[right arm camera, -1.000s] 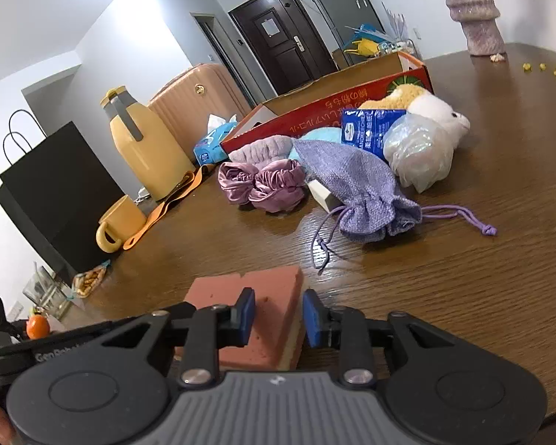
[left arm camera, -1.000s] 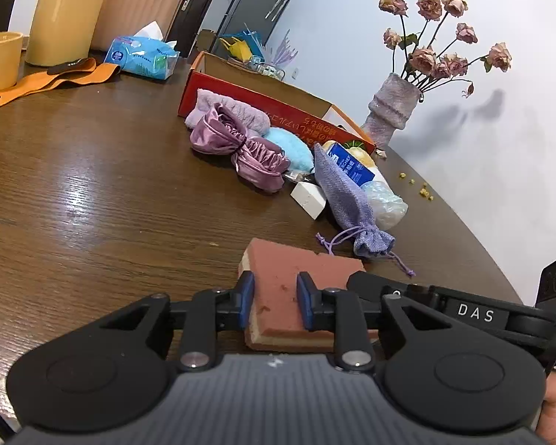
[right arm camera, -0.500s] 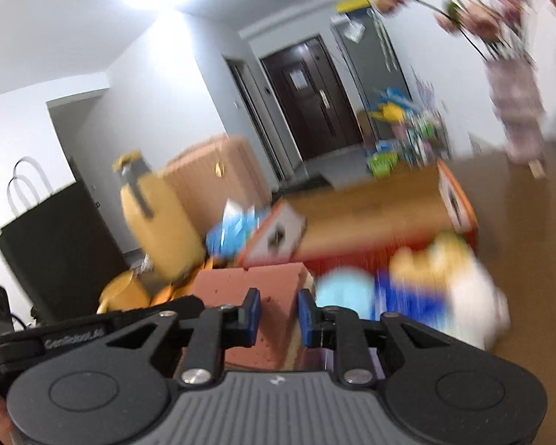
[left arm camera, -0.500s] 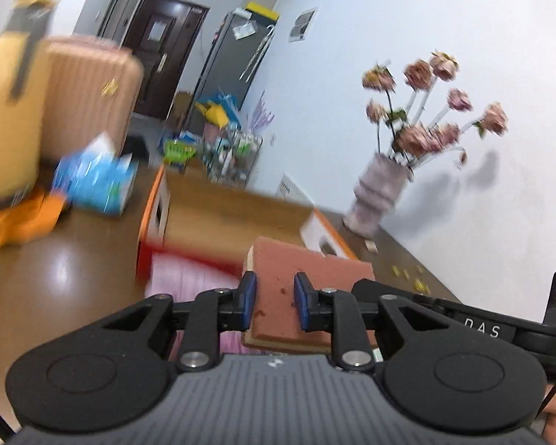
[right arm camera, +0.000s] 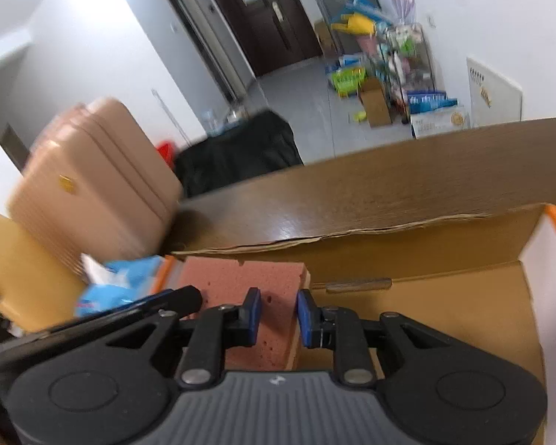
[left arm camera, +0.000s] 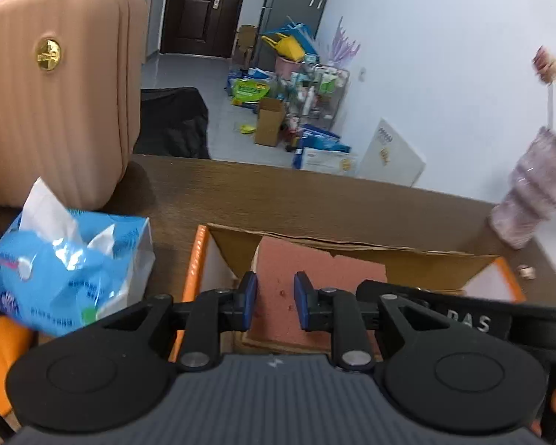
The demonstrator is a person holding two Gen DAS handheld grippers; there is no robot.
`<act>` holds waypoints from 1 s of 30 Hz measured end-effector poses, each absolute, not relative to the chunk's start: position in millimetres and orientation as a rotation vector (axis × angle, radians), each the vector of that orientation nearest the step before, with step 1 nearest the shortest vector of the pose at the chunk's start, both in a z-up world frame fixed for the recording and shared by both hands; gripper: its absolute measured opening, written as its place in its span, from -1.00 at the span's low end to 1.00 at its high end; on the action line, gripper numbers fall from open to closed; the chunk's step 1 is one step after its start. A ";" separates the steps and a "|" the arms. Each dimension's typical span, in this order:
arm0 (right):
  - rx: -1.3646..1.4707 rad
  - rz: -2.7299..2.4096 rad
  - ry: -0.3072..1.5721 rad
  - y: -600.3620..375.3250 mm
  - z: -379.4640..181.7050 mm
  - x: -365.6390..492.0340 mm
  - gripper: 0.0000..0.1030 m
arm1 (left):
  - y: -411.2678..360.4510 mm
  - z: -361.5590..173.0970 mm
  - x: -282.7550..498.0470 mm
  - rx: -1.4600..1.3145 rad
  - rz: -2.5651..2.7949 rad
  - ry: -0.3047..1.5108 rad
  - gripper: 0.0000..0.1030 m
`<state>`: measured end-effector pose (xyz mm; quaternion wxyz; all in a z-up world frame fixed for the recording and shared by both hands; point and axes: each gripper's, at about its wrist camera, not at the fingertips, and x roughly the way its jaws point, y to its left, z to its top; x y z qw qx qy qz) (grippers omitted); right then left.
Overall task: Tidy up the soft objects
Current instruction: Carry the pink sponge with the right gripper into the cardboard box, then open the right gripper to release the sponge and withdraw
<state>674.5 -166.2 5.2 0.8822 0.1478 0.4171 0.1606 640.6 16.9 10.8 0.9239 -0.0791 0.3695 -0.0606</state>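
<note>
Both grippers are shut on one pink-red sponge [left arm camera: 315, 270], one at each side. My left gripper [left arm camera: 275, 302] pinches its left part. My right gripper [right arm camera: 278, 315] pinches its right part, and the sponge [right arm camera: 241, 278] shows a yellow underside there. The sponge hangs over the open cardboard box [left arm camera: 407, 256] with orange rims, whose brown floor [right arm camera: 444, 307] shows in the right wrist view. The other soft objects are out of view.
A blue tissue pack [left arm camera: 63, 267] lies left of the box, also in the right wrist view [right arm camera: 118, 285]. A pink suitcase [left arm camera: 52, 104] stands behind it. A grey vase [left arm camera: 533, 200] stands at the right on the brown table [left arm camera: 315, 200].
Both grippers lifted the sponge off the table and carried it forward over the box. The pile of soft objects has dropped out of view.
</note>
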 end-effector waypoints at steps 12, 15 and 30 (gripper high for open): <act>0.214 0.336 0.874 -155.9 16.3 664.0 -0.53 | 9.8 36.9 609.6 0.001 -0.100 0.700 -0.46; 0.186 0.327 0.822 -176.5 53.4 634.1 -0.53 | 14.5 71.9 579.1 0.027 -0.075 0.645 -0.35; 0.057 0.115 0.447 -328.0 147.3 405.8 0.59 | 35.5 149.8 385.9 0.023 -0.057 0.358 0.77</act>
